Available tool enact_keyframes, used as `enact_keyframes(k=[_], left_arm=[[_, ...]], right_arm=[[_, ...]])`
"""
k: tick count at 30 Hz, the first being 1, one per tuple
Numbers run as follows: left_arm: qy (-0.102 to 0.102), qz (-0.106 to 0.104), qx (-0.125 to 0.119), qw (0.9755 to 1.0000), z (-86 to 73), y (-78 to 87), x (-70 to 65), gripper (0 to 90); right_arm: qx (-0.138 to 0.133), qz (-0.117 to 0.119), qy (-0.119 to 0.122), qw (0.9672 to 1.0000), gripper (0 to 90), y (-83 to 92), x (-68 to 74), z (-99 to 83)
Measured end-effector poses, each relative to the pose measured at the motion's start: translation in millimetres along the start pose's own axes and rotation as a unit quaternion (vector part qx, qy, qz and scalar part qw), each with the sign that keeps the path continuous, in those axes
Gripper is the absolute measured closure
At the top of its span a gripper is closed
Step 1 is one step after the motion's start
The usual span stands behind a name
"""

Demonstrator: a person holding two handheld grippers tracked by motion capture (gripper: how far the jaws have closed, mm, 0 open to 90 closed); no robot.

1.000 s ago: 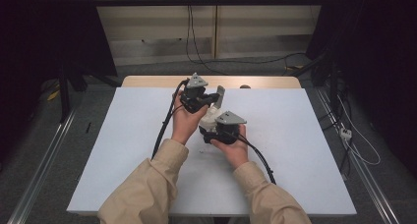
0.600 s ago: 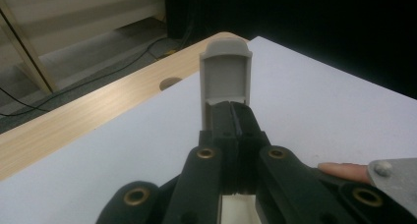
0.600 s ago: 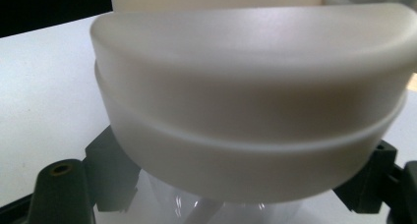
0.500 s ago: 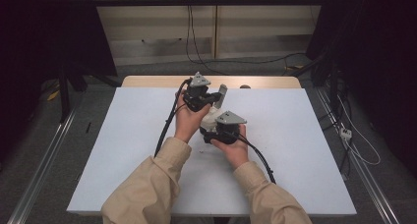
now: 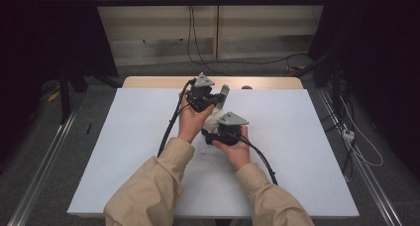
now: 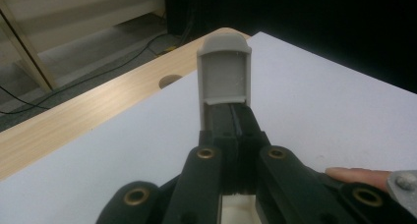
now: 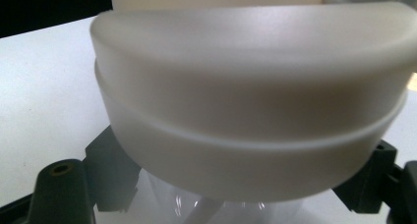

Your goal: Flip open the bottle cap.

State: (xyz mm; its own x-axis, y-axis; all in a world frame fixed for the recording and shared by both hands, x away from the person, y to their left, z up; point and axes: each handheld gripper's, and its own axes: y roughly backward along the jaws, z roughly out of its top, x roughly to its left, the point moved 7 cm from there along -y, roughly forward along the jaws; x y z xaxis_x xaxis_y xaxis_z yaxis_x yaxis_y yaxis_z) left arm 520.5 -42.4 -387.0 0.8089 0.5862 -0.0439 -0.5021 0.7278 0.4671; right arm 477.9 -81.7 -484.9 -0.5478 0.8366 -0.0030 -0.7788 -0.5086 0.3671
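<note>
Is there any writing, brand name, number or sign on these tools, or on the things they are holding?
None can be read.
The grey flat piece clamped in the left gripper is blank.
The white round container in the right gripper carries no print.
The white table bears no marks.
</note>
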Motion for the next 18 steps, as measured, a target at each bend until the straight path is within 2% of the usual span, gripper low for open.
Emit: enact_keyframes(k=[18], left_arm=[[-0.004, 0.001, 0.003, 1.0000, -0.7, -5.6, -0.7, 90.0]], right_arm=[[0.000, 0.001, 0.004, 1.0000, 18.7, -0.1, 0.0, -0.2]])
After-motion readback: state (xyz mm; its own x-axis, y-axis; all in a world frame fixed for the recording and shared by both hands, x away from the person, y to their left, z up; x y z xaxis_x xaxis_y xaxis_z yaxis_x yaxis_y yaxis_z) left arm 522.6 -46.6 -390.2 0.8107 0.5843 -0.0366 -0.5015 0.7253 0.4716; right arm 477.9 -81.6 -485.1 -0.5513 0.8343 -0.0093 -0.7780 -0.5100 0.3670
